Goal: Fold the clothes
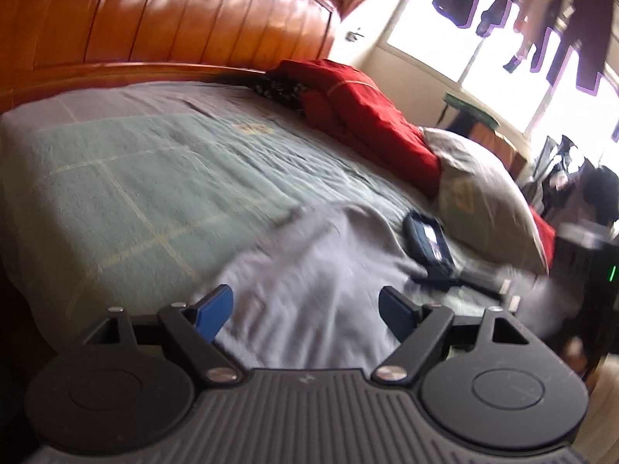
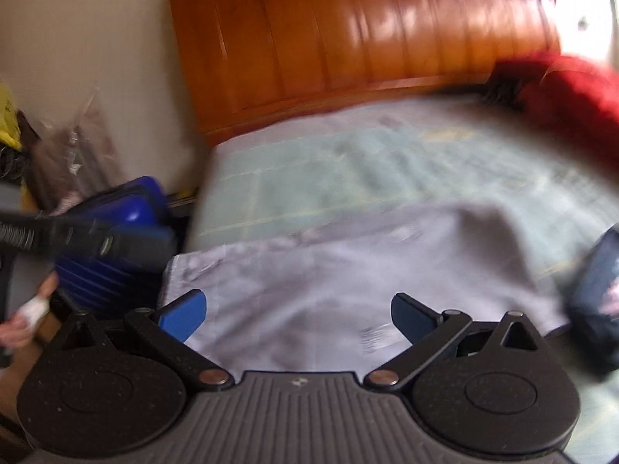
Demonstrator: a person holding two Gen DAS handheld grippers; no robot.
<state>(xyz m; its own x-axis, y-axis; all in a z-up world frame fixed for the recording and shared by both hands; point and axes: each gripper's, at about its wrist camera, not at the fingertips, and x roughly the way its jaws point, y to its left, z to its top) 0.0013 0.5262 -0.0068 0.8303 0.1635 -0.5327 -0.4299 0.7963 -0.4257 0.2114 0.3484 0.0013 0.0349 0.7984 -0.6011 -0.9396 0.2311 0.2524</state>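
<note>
1. The left gripper (image 1: 305, 309) has its jaws spread wide and holds nothing.
2. The right gripper (image 2: 298, 315) is spread wide and empty too, likely so each can take a bit of cloth.
3. The grey garment (image 1: 309, 270) lies flat at the near edge of the bed (image 1: 135, 178), ready to fold.
4. A dark pouch (image 1: 427, 241) sits beside it, by the pillow (image 1: 476, 185). Whether anything is inside cannot be seen.

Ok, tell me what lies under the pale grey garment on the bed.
The pale grey garment lies on a green blanket with thin yellow lines. Whatever sits beneath its middle is covered and cannot be seen.
</note>
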